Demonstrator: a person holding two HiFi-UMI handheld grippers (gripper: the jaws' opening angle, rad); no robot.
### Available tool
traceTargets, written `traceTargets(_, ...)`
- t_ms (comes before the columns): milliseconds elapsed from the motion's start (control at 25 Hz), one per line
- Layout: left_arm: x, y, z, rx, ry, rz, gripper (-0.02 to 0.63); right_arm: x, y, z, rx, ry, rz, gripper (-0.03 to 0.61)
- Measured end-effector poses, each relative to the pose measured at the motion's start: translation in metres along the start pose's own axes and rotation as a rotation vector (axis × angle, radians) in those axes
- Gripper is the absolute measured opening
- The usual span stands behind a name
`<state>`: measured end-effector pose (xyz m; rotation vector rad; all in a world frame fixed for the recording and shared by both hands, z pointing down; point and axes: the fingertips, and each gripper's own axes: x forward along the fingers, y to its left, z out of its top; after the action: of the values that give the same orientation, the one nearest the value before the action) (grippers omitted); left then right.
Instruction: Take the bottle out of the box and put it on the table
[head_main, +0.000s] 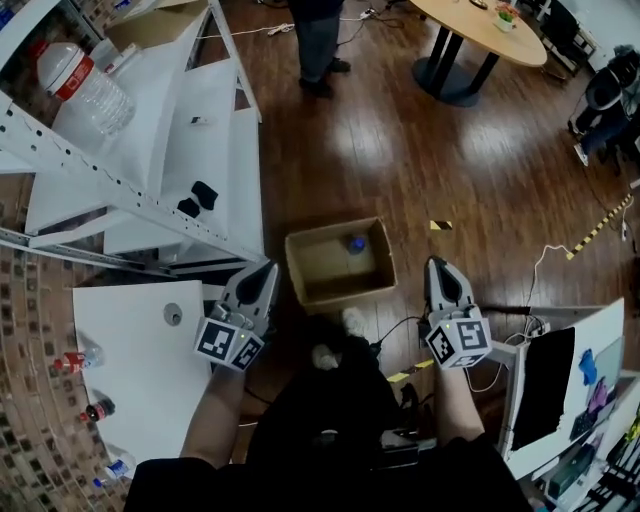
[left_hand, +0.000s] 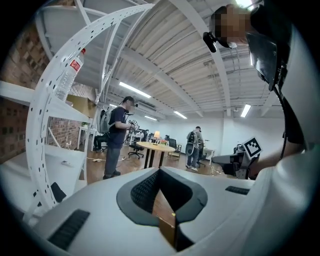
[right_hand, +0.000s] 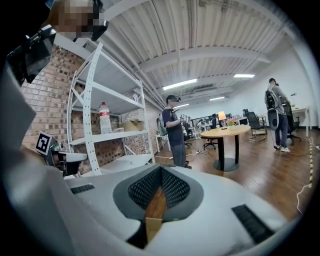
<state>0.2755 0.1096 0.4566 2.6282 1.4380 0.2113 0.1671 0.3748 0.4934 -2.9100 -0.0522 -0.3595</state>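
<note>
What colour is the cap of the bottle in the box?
Blue. The bottle stands in the cardboard box; the head view shows it best.

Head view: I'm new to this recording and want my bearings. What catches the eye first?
An open cardboard box sits on the wooden floor mid-frame, a blue-capped bottle in its far right corner. The left gripper and right gripper flank its near side, both shut and empty. A large red-labelled bottle stands out on the white shelving at top left.
</note>
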Motion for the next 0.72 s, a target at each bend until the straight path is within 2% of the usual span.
traceTargets(320, -0.009, 0.013, -0.05, -0.08, 0.065, 0.011, 0.003, 0.015, 0.028, -0.049, -0.006, 0.106, 0.051, 0.005)
traceTargets(720, 0.033, 0.025, -0.133, -0.088, 0.12, -0.008, 0.003, 0.057, 0.008, -0.115, 0.002, 0.168, 0.085, 0.005)
